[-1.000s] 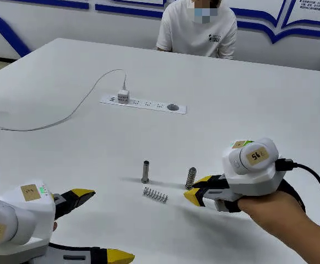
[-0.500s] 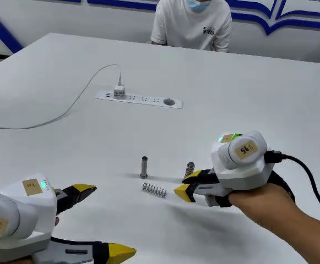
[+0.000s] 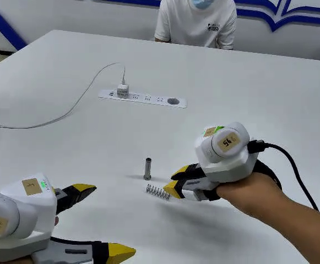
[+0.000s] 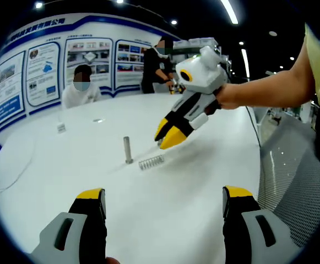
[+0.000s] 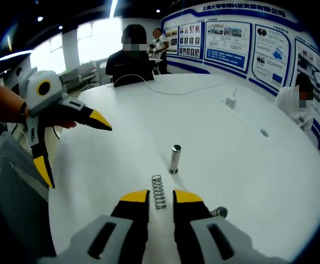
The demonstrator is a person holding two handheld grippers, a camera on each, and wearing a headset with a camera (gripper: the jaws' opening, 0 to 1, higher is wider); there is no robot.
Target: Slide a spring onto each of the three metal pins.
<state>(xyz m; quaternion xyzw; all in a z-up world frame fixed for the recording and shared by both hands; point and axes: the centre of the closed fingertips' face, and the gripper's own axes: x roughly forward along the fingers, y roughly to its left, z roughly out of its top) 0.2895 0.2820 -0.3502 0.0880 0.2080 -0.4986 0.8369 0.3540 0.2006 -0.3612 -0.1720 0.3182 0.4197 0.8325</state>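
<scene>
1. Now your right gripper [image 3: 174, 180] has slid left since a second ago, its jaws narrowly apart.
2. At its 12 o'clock, just off the tips, lies the spring [image 5: 159, 192], with the pin [image 5: 174, 158] upright beyond it.
3. Your left gripper [image 3: 103, 220] gapes wide.

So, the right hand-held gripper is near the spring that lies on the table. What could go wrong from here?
The spring lies flat in front of the right hand-held gripper; a crooked pinch may flick it away. The bare pin stands free just behind it and could be knocked over. A small object, perhaps a pin already with a spring, sits close beside one jaw and might also be bumped.
</scene>
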